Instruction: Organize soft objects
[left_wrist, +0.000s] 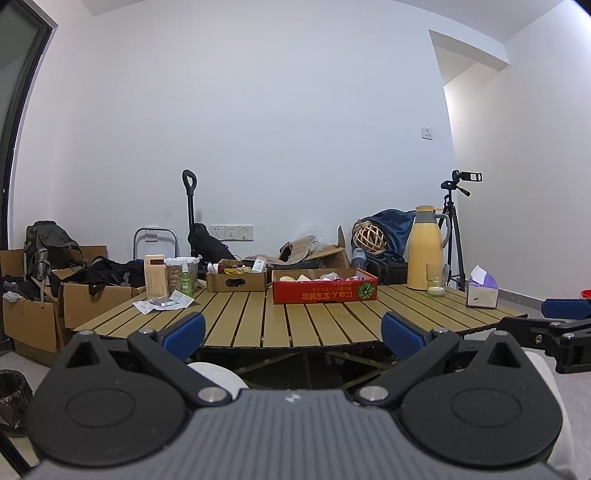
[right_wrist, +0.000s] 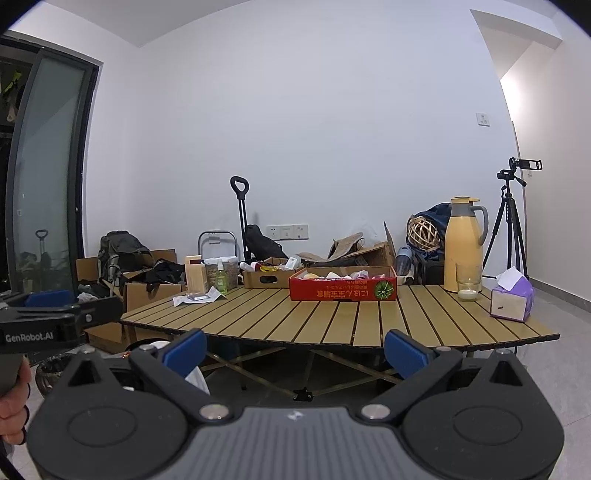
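Two grippers, both spread wide and carrying nothing, sit side by side short of the near edge of the bench. Your left gripper and your right gripper are level with each other, so neither has a head start.

What you are after lies straight ahead and well apart from both: the red box on the far half of the slats, its long side running left to right across your line of approach. Pale and pinkish lumps show above its rim; they are probably the soft things, though from this low angle you cannot tell what each one is or how they are stacked.

In the left wrist view the box sits a little right of centre; in the right wrist view, a little right of centre too. I judge the left gripper slightly better lined up with it. Either way, you need to go forward and up over the near wall, then down into it.
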